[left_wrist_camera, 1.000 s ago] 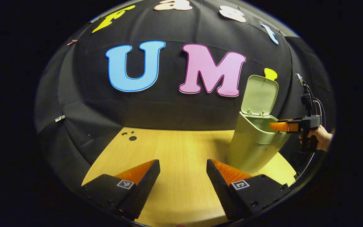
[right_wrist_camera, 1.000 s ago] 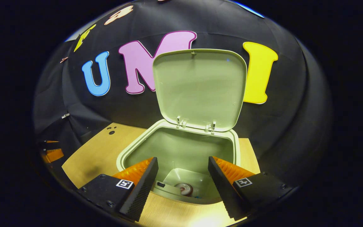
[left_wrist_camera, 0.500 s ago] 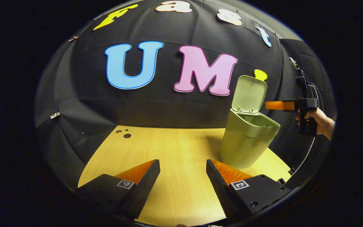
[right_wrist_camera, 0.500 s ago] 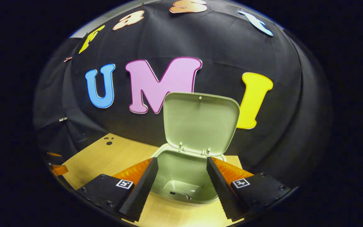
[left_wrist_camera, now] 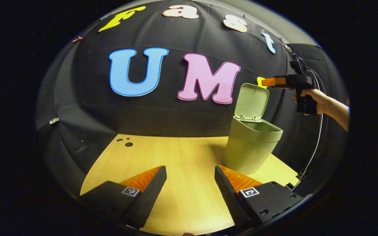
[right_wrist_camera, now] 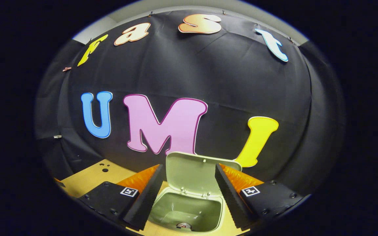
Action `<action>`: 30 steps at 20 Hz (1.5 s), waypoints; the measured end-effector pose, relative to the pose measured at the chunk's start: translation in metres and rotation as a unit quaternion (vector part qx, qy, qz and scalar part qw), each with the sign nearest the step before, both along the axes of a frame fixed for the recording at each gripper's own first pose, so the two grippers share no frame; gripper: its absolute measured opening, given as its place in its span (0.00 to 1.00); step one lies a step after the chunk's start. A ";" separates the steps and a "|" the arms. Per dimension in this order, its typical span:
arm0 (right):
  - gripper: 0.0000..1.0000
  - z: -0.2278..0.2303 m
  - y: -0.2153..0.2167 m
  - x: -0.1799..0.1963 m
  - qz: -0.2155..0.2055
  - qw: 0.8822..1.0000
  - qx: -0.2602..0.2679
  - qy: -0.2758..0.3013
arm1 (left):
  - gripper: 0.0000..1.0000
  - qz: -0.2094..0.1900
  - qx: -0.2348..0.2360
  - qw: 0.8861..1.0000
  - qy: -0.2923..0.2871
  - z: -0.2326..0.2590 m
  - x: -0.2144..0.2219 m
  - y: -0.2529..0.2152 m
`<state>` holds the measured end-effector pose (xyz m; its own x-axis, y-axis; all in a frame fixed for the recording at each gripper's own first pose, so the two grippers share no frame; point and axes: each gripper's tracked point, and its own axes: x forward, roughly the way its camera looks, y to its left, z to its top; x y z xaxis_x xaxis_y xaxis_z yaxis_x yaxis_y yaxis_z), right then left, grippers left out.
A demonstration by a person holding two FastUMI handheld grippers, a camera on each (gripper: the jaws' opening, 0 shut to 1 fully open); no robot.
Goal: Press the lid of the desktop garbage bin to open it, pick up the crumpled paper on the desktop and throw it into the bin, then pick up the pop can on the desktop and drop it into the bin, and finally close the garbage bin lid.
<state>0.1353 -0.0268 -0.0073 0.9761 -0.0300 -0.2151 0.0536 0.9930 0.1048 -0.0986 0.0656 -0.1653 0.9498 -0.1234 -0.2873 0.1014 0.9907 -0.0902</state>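
Centrally, the bin (left_wrist_camera: pixel 253 147) stood on the wooden counter (left_wrist_camera: pixel 182 157) near its far right part, with its lid (left_wrist_camera: pixel 252 101) raised upright on the rear hinges. The left tongs (left_wrist_camera: pixel 190 183) hovered low over the counter with their fingers spread wide and nothing between them, well apart from the bin. In the left gripper view, the right tongs (left_wrist_camera: pixel 269 82) were held by a hand (left_wrist_camera: pixel 313 98) just beside the top edge of the raised lid, on its right; whether they were spread could not be told from that angle. The right gripper view looked down from above, showing the right tongs (right_wrist_camera: pixel 187 193) spread wide and empty, framing the lid (right_wrist_camera: pixel 192 173) and the bin's open mouth (right_wrist_camera: pixel 189 213). At the bottom of the bin lay the pop can (right_wrist_camera: pixel 184 226), seen end-on. The crumpled paper could not be made out inside.
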 end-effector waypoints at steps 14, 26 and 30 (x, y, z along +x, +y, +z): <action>0.98 -0.010 -0.051 0.077 -0.096 0.994 0.020 -0.045 | 0.95 0.056 0.011 0.998 0.000 0.002 -0.015 0.040; 0.98 -0.030 -0.024 0.030 -0.056 0.997 0.046 -0.021 | 0.95 -0.004 0.020 1.000 0.006 -0.004 0.000 0.013; 0.98 -0.046 -0.014 0.006 -0.046 0.996 0.080 -0.006 | 0.95 -0.017 0.015 1.000 0.011 -0.010 -0.002 0.009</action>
<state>0.1410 -0.0404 -0.0528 0.9735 -0.0865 -0.2118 0.1418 0.9546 0.2620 -0.1007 0.0745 -0.1751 0.9384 -0.1462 -0.3130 0.1331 0.9891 -0.0630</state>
